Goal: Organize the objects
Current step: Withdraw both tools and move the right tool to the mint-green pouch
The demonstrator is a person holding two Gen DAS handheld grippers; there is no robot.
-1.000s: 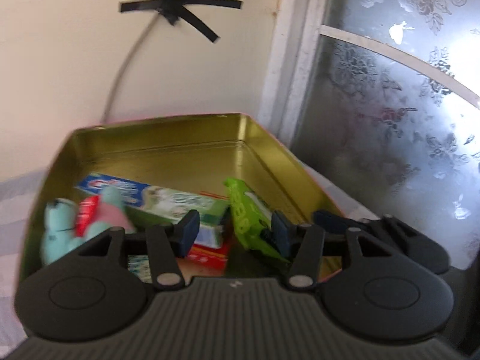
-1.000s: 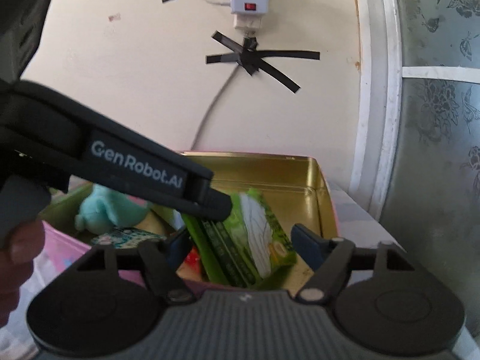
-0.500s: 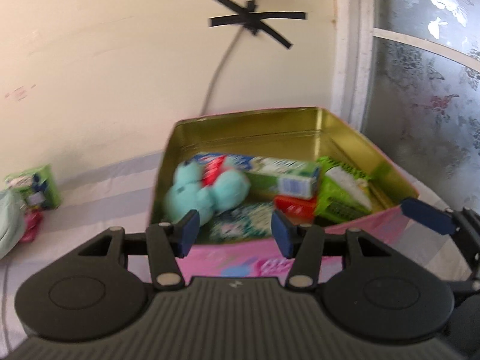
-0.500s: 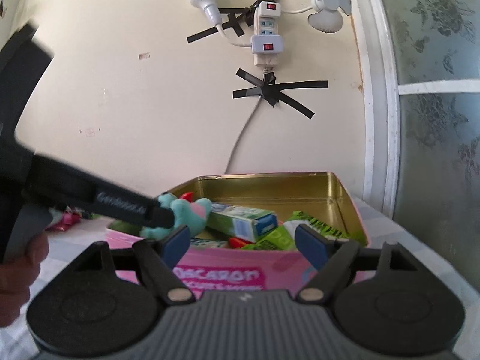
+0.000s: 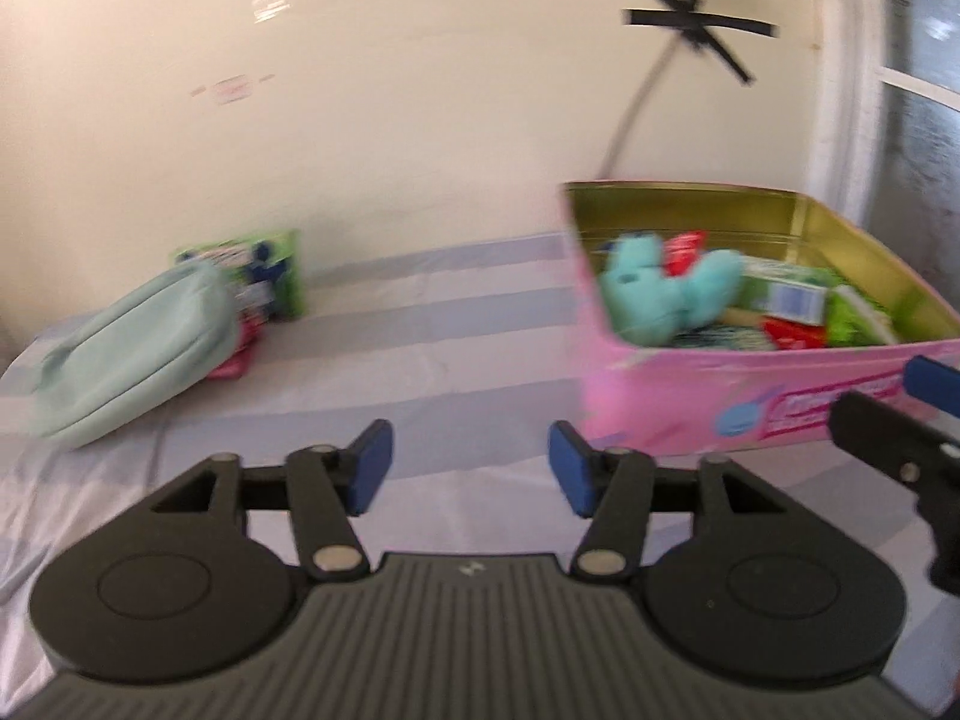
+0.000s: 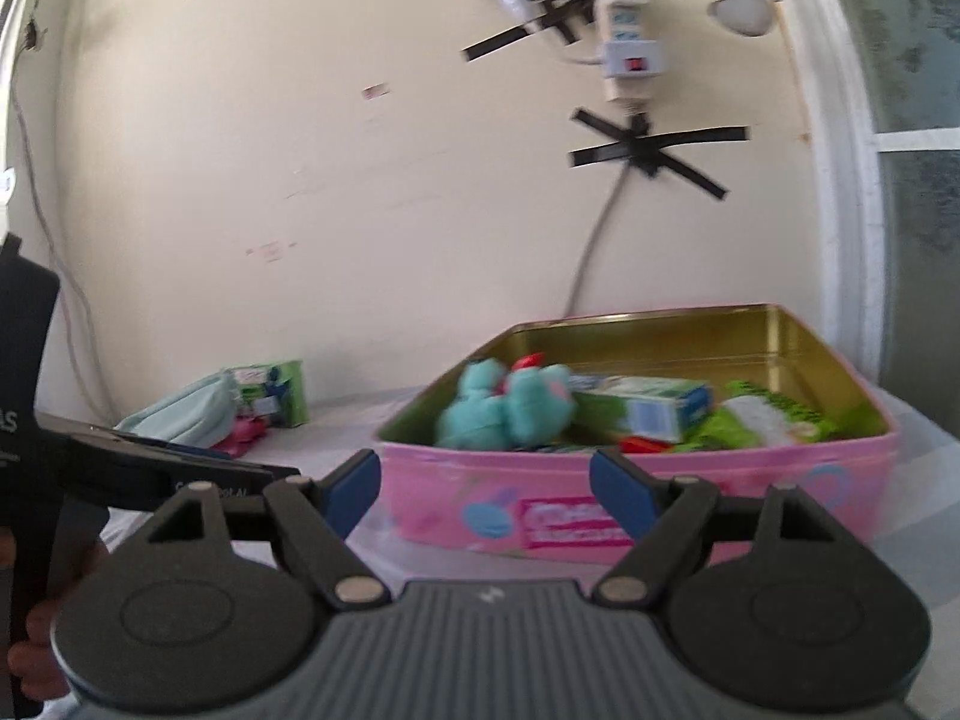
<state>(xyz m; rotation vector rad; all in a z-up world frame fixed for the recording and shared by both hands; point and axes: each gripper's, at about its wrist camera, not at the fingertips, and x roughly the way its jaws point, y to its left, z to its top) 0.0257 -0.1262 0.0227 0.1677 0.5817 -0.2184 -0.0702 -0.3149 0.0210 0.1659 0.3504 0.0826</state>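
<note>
A pink tin (image 5: pixel 750 402) (image 6: pixel 660 498) with a gold inside stands on the striped cloth. In it lie a teal plush toy (image 5: pixel 660 294) (image 6: pixel 510 408), a toothpaste box (image 6: pixel 642 408), a green packet (image 6: pixel 774 414) and a red item (image 5: pixel 792 333). Far left by the wall a mint pouch (image 5: pixel 132 348) (image 6: pixel 180 414) leans against a green pack (image 5: pixel 264 276) (image 6: pixel 276 390) and a pink packet (image 5: pixel 231 363). My left gripper (image 5: pixel 469 468) hovers over bare cloth left of the tin, jaws opening, nothing between them. My right gripper (image 6: pixel 485 492) faces the tin's front, open and empty.
A cream wall runs behind, with a power strip (image 6: pixel 624 48) and a grey cable (image 6: pixel 594 252) held by black tape. A frosted window with a white frame (image 6: pixel 840 180) is at the right. Striped cloth (image 5: pixel 420 360) lies between pouch and tin.
Both grippers have drawn back out of the tin. The left one swung left over the cloth and its jaws widened. The pouch and green pack came into view.
</note>
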